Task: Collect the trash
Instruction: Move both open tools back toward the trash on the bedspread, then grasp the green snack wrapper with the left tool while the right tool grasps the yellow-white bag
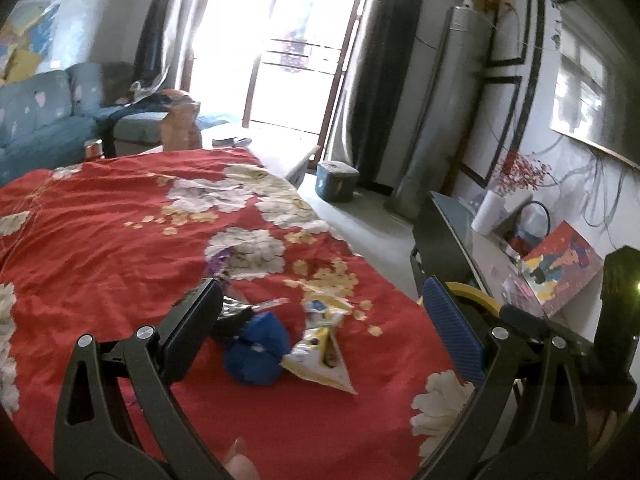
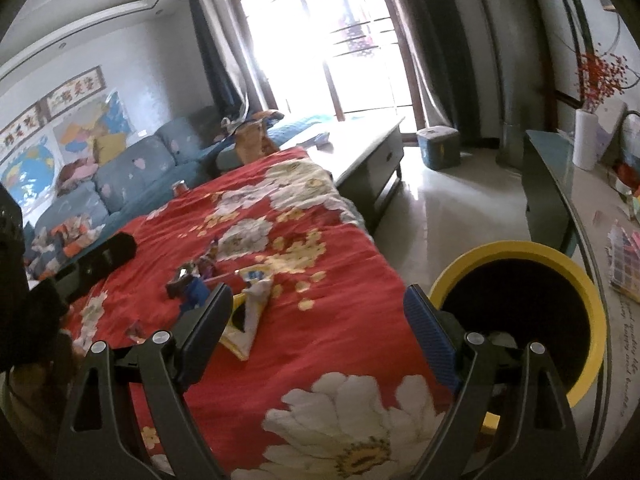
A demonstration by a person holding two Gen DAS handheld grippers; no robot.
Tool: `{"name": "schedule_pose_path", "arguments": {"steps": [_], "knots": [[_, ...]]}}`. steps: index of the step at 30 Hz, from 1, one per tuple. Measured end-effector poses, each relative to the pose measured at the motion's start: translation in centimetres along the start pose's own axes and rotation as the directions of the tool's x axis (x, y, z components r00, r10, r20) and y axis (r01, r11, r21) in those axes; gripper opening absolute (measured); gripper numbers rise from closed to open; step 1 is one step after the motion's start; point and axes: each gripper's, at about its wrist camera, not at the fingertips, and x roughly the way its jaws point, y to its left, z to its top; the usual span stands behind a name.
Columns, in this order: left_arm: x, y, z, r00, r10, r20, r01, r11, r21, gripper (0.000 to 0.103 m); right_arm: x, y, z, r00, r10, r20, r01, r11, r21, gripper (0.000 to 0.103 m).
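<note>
On the red flowered cloth [image 1: 120, 240] that covers the table lies a small heap of trash: a blue wad [image 1: 256, 350], a white and yellow packet [image 1: 324, 356] touching its right side, a dark shiny wrapper [image 1: 232, 314] just behind it, and a purple scrap [image 1: 216, 264] a little farther back. The left tool [image 1: 320, 320] hangs over this heap with its jaws wide apart and nothing between the pads; the blue wad and the packet sit in the gap as seen from its camera, but no pad touches them. The right tool [image 2: 320, 320] is likewise spread wide and empty, above the cloth nearer the table's edge, with the packet [image 2: 252, 312] just past its left finger. A yellow bin [image 2: 520, 320] with a dark inside stands on the floor beside the table, right behind the right tool's blue-padded finger [image 2: 428, 332]. Across the left of the right view a dark bar [image 2: 100, 258] reaches over the cloth, probably the left tool, though blur leaves that unsure.
</note>
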Motion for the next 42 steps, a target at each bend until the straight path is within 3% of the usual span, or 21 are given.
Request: {"name": "schedule_pose_path", "arguments": {"steps": [8,24,28,32,39,42], "knots": [[-0.1,3.3,0.2,0.999,0.051,0.000,-0.051,0.996,-0.078,0.092,1.3,2.1,-0.1,0.999,0.032,-0.031,-0.034,0.999,-0.034,0.084],[1.2,10.4,-0.5,0.988,0.141,-0.060,-0.151,0.961,-0.230,0.092,5.5,5.5,-1.5,0.992,0.052,-0.112,-0.065,0.991,-0.114,0.084],[2.4,11.9,-0.8,0.987,0.131,-0.094,-0.152,0.950,-0.273,0.092,7.1,5.8,-2.1,0.989,0.049,-0.141,-0.068,0.989,-0.128,0.084],[4.0,12.8,-1.1,0.989,0.076,-0.130,-0.117,0.934,-0.338,0.092,8.7,6.1,-2.8,0.982,0.049,-0.184,-0.075,0.987,-0.140,0.084],[6.1,12.4,-1.9,0.983,-0.005,-0.182,-0.065,0.924,-0.376,0.074,10.6,7.0,-3.6,0.972,0.062,-0.227,-0.101,0.980,-0.169,0.084],[6.8,12.1,-2.3,0.979,-0.030,-0.201,-0.052,0.919,-0.390,0.072,11.2,7.1,-3.9,0.968,0.066,-0.243,-0.107,0.981,-0.163,0.082]]}}
